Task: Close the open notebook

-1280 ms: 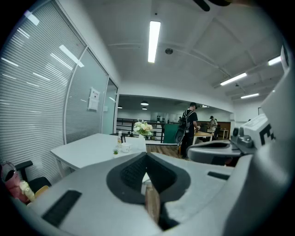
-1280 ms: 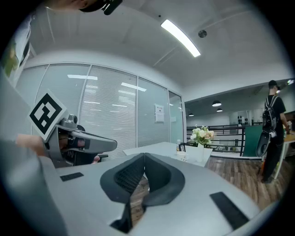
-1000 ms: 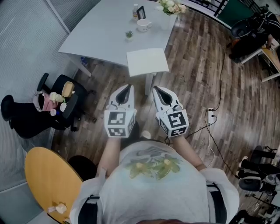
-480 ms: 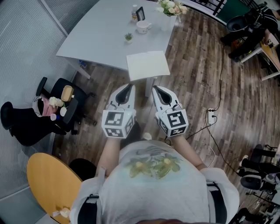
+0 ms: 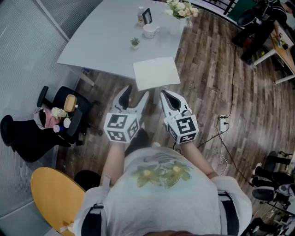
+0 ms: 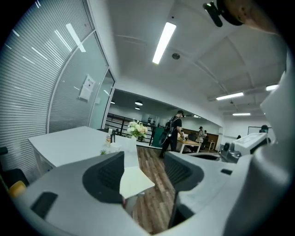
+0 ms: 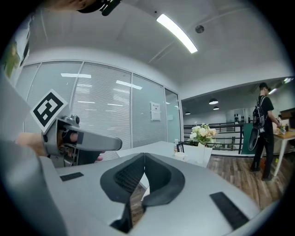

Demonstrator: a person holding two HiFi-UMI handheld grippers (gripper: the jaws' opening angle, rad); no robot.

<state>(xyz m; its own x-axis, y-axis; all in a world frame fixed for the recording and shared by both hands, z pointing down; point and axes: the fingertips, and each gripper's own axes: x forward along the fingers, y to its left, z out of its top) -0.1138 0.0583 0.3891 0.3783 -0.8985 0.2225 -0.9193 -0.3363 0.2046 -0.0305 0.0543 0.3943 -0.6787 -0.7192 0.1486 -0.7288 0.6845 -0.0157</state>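
Two grippers side by side, both pointing at the table. Left gripper: jaws opening, already spread wide, nothing between them. Right gripper: jaws pressed together, empty. Straight ahead of both tips and apart from them, the notebook, lying open and flat on the table's near edge. Farther beyond it, a small plant, a cup and flowers.

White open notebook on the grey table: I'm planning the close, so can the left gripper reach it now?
Probably not yet: the left gripper hangs short of the white open notebook, over wooden floor. Nothing blocks the way; its jaws are opening, empty.
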